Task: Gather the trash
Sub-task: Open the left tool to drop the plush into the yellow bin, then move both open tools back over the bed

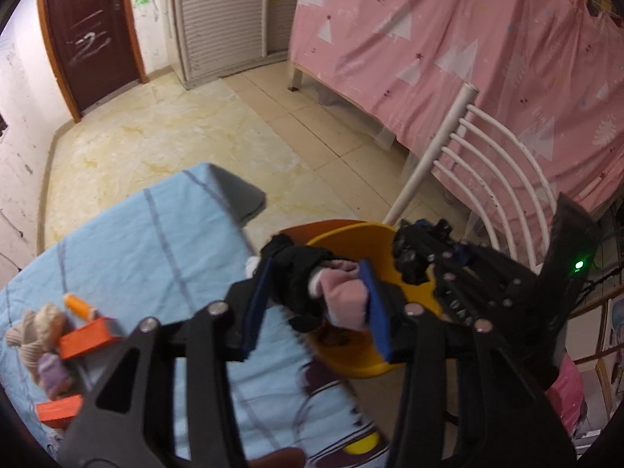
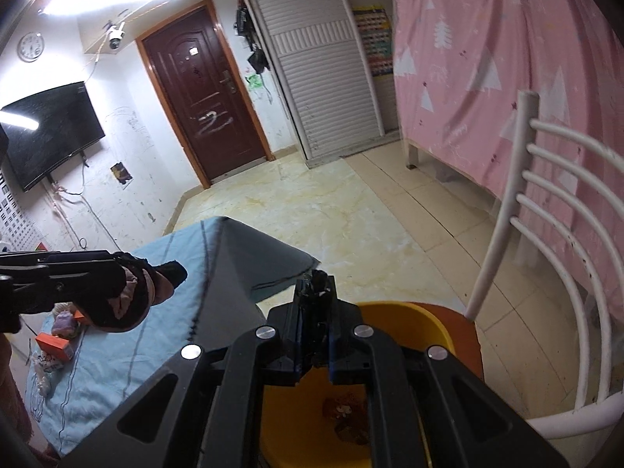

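Observation:
My left gripper (image 1: 316,265) is shut on a black and pink cloth bundle (image 1: 345,300), which sits between its blue pads over the near rim of a yellow bin (image 1: 370,245). In the right wrist view the same bundle (image 2: 132,296) hangs in the left gripper (image 2: 124,284) above the blue tablecloth. My right gripper (image 2: 315,292) is shut on a small crumpled black scrap (image 2: 316,279) just above the bin's far rim (image 2: 405,312). It shows at the bin's right side (image 1: 425,269) in the left wrist view. Brownish scraps (image 2: 347,417) lie in the bin.
The bin stands on an orange chair seat (image 2: 460,331) with a white barred back (image 2: 546,195). A table under a light blue cloth (image 1: 136,253) carries orange boxes (image 1: 87,337), an orange bottle (image 1: 78,306) and a plush toy (image 1: 35,331). A pink curtain (image 1: 468,39) hangs beyond.

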Available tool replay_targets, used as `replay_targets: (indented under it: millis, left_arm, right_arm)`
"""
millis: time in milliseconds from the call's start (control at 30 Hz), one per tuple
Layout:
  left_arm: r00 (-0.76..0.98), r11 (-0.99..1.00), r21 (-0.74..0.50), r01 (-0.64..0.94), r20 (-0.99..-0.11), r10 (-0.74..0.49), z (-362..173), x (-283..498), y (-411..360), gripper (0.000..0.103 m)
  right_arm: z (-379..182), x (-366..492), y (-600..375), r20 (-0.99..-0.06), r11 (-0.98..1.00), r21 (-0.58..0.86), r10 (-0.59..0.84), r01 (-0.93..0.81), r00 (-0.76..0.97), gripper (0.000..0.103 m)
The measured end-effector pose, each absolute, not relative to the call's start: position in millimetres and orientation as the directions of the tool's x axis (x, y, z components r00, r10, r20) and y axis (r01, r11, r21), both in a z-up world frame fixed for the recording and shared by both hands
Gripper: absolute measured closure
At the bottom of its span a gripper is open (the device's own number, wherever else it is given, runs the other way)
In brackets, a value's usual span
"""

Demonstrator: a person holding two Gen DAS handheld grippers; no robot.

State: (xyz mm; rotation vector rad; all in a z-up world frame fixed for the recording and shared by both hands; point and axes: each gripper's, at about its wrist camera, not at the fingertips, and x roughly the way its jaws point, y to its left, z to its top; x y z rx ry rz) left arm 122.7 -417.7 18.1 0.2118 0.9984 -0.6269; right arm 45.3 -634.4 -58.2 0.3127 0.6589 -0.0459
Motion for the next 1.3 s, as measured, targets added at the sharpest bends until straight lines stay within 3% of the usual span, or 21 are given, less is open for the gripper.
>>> replay_targets:
  millis: [167,233,300,367,1100,1200,1300]
  left_arm:
    - [0.391,0.801,-0.09,0.591,-0.837,-0.383,14.7,119.5,-441.0,0.048]
    - [0.394,0.8,-0.086,0.594,-0.836,-0.383,15.2,118.8,-443.9,0.048]
    - [0.391,0.8,-0.089,0.593,-0.837,-0.382,15.8,118.2,-442.6,0.048]
    - [0.395,0.803,-0.088,0.59,-0.836,-0.381,16.4,118.7,-442.4,0.048]
    - [0.461,0.871,-0.138,0.472,-0.803,-0.378,45.9,144.2,-338.7,0.047]
    - [0.482,0.887,-0.134,0.442,-0.799,-0.361,48.0,149.0,-314.7,0.04]
    - [0.505,0.905,-0.109,0.411,-0.799,-0.325,48.1,154.3,-287.4,0.04]
  right_arm:
    - [-69.6,38.1,-647.4,-0.621,0.944,0.278,0.036,0.178,0.783,0.091]
    - [-72.2,37.4,-649.5,-0.624,0.942,0.279,0.032,0.185,0.781,0.079]
    - [-73.7,35.6,-650.3,-0.62,0.94,0.282,0.027,0.191,0.784,0.043]
    - [-74.0,36.9,-650.3,-0.616,0.94,0.284,0.029,0.188,0.787,0.035]
    - [-34.5,71.8,-570.2,-0.601,0.973,0.227,0.1,0.05,0.793,0.028]
    - [-29.9,79.1,-552.0,-0.605,0.977,0.213,0.118,0.017,0.788,0.028]
    - [-25.4,85.9,-533.3,-0.606,0.98,0.2,0.136,-0.015,0.783,0.028]
